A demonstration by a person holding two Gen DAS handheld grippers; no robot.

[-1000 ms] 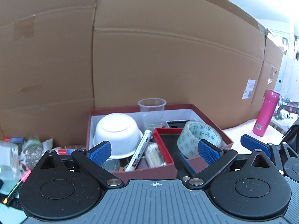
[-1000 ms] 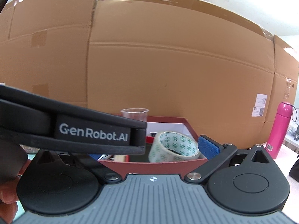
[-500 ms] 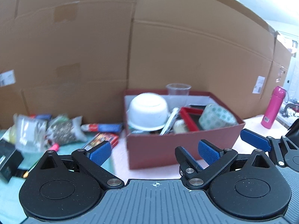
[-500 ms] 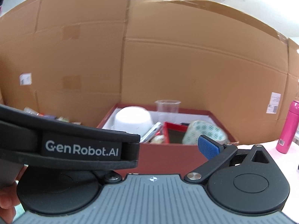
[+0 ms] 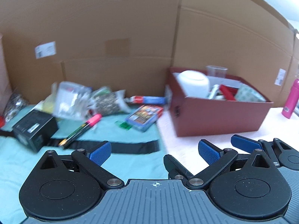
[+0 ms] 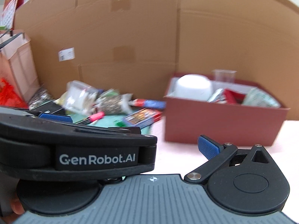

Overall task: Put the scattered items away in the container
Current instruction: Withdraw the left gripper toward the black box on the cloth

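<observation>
The left tool [image 5: 154, 152] is seen from behind with its blue-padded fingers [image 5: 100, 153] spread wide apart and nothing between them, held above a surface [image 5: 179, 149] that is partly covered by a teal cloth [image 5: 115, 130]. The right tool [image 5: 244, 144] is seen just beside it at the right edge of the left view; in its own view one blue-padded finger [image 6: 208, 147] is shown, while the other is hidden behind the left tool's black body, so it cannot be told whether its fingers are apart or together. A dark red box [image 5: 220, 115] is placed on the right of the surface, against a tall cardboard wall [image 5: 121, 37]. Inside the box an upturned white bowl [image 5: 193, 83], a clear plastic cup [image 5: 216, 71], a red tray [image 5: 227, 91] and a roll of patterned tape [image 5: 249, 94] can be made out. The scattered items are left on the cloth, to the left of the box: a colourful card packet [image 5: 143, 117] near the box's corner, a small green piece [image 5: 124, 125] just beside it, a pink-capped marker [image 5: 81, 128], a black box [image 5: 34, 128], a speckled bag [image 5: 110, 102], a clear plastic bag [image 5: 72, 99] and a red and blue tube [image 5: 147, 99] lying along the wall. A pink bottle [image 5: 291, 99] is stood at the far right, beyond the box. Much of the scene is blurred.
</observation>
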